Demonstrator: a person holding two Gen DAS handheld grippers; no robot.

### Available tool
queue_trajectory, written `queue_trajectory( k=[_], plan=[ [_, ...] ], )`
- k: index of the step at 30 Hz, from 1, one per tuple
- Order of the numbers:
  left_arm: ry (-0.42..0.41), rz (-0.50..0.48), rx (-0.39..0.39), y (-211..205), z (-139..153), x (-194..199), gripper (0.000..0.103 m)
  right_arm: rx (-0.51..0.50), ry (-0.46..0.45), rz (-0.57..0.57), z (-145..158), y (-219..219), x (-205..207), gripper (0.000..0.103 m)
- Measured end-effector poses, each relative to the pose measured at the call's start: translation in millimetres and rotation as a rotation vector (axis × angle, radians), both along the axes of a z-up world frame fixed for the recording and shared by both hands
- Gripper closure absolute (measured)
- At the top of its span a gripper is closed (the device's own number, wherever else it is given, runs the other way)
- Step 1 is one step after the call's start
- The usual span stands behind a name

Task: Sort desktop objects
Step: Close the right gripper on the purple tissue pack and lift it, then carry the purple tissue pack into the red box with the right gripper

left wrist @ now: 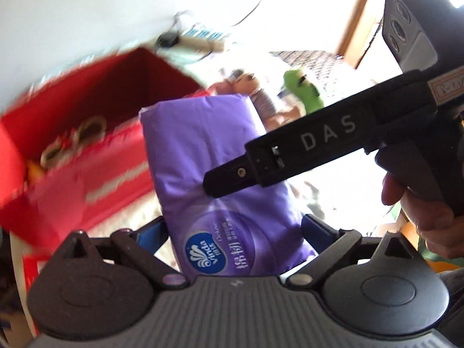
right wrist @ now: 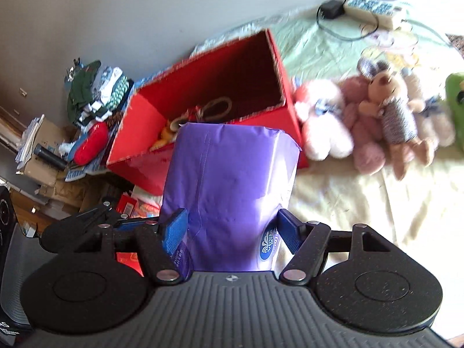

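Observation:
A purple Vinda tissue pack (left wrist: pixel 214 156) is gripped by both grippers at once. My left gripper (left wrist: pixel 235 229) is shut on its lower end between blue pads. My right gripper (right wrist: pixel 232 227) is shut on the same pack (right wrist: pixel 232 179), which stands upright between its blue pads. The right gripper's black body (left wrist: pixel 319 142) crosses the left wrist view over the pack. An open red box (right wrist: pixel 255 121) lies just beyond the pack, with small toys inside (right wrist: pixel 203 113). It also shows blurred in the left wrist view (left wrist: pixel 72 150).
Several plush toys (right wrist: pixel 374 116) lie on the pale cloth right of the box, with a green toy (right wrist: pixel 455 107) at the far right. A power strip and cables (right wrist: pixel 371 8) sit at the back. Clutter of clothes and cardboard (right wrist: pixel 87 110) is left of the box.

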State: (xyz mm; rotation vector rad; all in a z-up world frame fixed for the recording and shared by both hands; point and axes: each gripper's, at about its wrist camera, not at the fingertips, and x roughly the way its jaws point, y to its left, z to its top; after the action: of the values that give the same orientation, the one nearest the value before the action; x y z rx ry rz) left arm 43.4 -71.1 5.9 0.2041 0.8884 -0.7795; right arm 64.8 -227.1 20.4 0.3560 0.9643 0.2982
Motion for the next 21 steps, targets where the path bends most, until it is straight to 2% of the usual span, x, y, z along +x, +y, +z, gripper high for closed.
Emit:
queue_trajectory(
  k=[4,8,14,18,21],
  plan=[
    [-0.078,-0.068,-0.059,-10,35,10,0.007,-0.085,-0.175,-0.054,42,-8,2,0.033],
    [-0.16,-0.048,-0.074,-18,64,30,0.007,-0.137,-0.296,-0.044,63,-6,27,0.033],
    [-0.161,0.068,-0.054,-9,72,86,0.01,-0.121,-0.296,0.024,58,4,89,0.034],
    [-0.121,0.139,-0.019,3,62,122,0.011,-0.097,-0.225,0.071,39,9,137,0.035],
    [-0.059,0.184,0.004,5,44,144,0.011,-0.096,-0.153,0.105,19,13,174,0.035]
  ],
)
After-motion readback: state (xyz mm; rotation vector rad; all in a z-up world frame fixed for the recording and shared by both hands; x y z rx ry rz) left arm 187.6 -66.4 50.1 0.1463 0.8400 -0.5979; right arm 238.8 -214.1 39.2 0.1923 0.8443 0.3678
